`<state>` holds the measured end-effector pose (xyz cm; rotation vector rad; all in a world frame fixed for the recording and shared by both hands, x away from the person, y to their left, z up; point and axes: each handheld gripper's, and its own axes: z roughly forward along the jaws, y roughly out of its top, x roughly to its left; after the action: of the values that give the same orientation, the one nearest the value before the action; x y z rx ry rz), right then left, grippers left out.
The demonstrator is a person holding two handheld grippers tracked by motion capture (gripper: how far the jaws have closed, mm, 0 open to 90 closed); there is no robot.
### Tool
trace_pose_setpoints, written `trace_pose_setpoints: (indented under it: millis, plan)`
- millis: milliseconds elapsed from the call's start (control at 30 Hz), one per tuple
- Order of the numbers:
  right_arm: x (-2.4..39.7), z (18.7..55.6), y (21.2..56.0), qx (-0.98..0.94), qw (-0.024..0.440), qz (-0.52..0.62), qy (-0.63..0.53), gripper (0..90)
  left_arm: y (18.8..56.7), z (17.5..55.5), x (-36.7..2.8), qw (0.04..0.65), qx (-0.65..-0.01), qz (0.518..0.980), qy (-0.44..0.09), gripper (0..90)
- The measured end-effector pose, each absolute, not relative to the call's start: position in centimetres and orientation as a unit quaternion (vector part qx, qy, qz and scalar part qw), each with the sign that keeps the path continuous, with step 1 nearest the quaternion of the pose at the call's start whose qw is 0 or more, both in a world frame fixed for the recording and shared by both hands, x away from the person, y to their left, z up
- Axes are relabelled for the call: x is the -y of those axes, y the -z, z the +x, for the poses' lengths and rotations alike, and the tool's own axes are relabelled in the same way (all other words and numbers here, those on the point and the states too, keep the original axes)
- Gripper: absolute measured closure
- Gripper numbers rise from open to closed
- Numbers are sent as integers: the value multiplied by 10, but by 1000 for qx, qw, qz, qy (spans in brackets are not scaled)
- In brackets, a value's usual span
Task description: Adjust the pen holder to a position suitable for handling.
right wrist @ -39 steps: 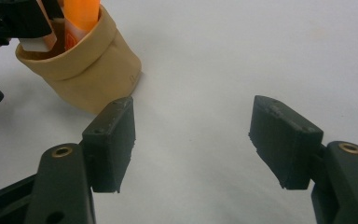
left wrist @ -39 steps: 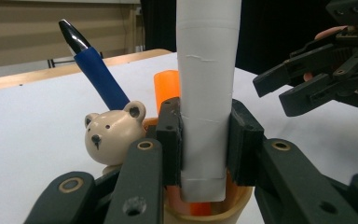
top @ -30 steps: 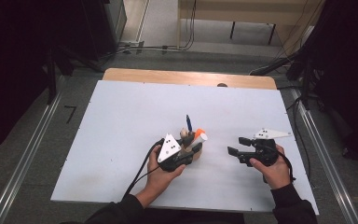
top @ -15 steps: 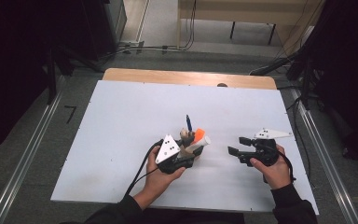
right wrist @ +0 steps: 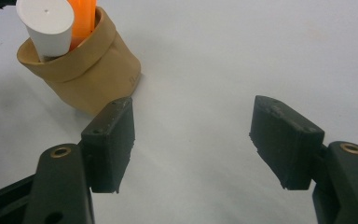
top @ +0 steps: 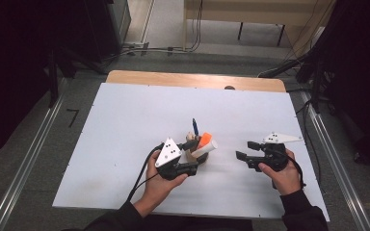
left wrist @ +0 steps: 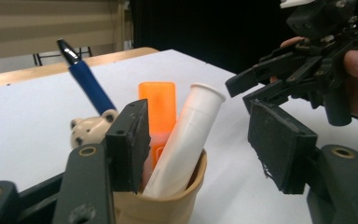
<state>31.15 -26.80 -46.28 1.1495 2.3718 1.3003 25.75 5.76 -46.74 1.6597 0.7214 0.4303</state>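
- Left claw (left wrist: 205, 140) first: its jaws stand wide apart, gripping nothing. One pad is close against the near side of the pot and the other stands off to the side. My right claw (right wrist: 191, 135) is also spread and holds nothing, hovering low over the bench just beside the pot.
- Bench (top: 125, 120): the white top is bare around the pot, so I have room to lift or tilt without striking anything.
- Pot (right wrist: 88, 79): a soft tan pouch with a rolled rim, standing near my edge of the bench between the two claws. It looks light and floppy, so I judge it will drag along if I pull on its contents. I would close the right claw on its wall or rim first.
- White tube (left wrist: 186, 135): it leans out of the pot between my left jaws, and I take it for the thing to grasp. I would pinch it high, above the rim, and draw it out along its own slant.
- Orange marker (left wrist: 157, 105): it stands touching the tube, so my near pad must slide between the two and not catch both.
- Blue pen (left wrist: 88, 86): it leans away at the back.
- Bear (left wrist: 86, 130): a small head peeps out at the rim behind my near jaw.
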Motion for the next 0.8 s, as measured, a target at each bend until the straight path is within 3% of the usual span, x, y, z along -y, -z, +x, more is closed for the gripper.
trace_pose_setpoints:
  millis: [800]
  plan:
    - [269, 311, 464, -801, 107, 396, -436, 259, 461, 259, -78, 575, -352, 712, -196, 275]
